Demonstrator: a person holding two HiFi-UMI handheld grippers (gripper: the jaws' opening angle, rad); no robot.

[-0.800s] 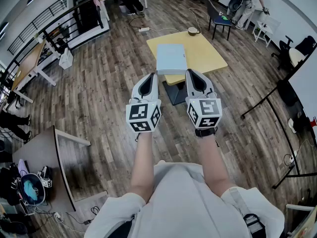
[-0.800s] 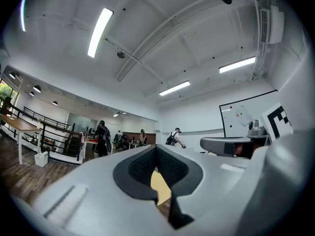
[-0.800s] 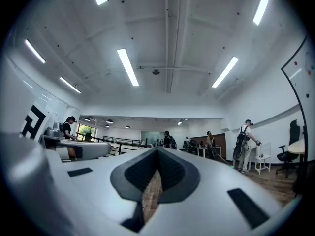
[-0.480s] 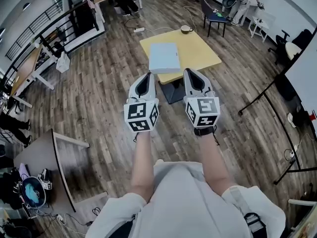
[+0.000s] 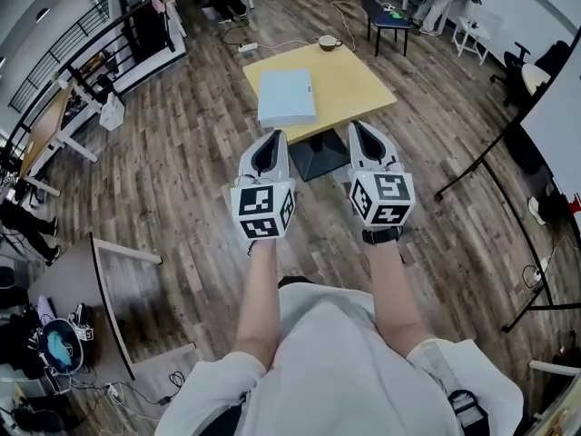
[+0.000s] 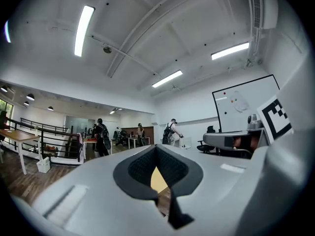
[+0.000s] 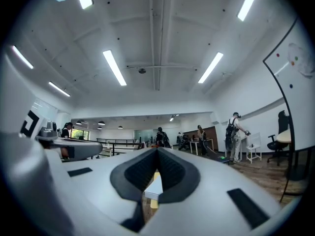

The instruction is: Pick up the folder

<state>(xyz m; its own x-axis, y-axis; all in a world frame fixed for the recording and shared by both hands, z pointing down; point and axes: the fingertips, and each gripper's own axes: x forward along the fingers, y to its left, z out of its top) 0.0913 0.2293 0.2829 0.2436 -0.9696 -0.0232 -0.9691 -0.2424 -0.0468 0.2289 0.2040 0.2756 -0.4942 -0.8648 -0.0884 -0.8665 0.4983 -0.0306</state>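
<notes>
The folder [image 5: 286,97], a pale blue-white rectangle, lies flat on the near left part of a yellow table [image 5: 349,84] ahead of me. Both grippers are held level over the wooden floor, short of the table's near edge. My left gripper [image 5: 278,135] is shut and holds nothing; its tip points at the folder's near edge. My right gripper [image 5: 355,125] is also shut and empty, beside the left one. In the right gripper view a sliver of the folder [image 7: 155,186] shows past the closed jaws. In the left gripper view only a bit of yellow table [image 6: 157,179] shows.
A cup [image 5: 327,42] stands on the table's far edge. The table's dark base [image 5: 318,157] sits below the near edge. A chair [image 5: 392,18] and people stand beyond. Desks and railings line the left, a dark desk [image 5: 77,289] is near left, stand legs [image 5: 477,175] at right.
The table and folder have slid leftward and slightly up in the head view. Both grippers stay side by side and shut, the right one a little further right.
</notes>
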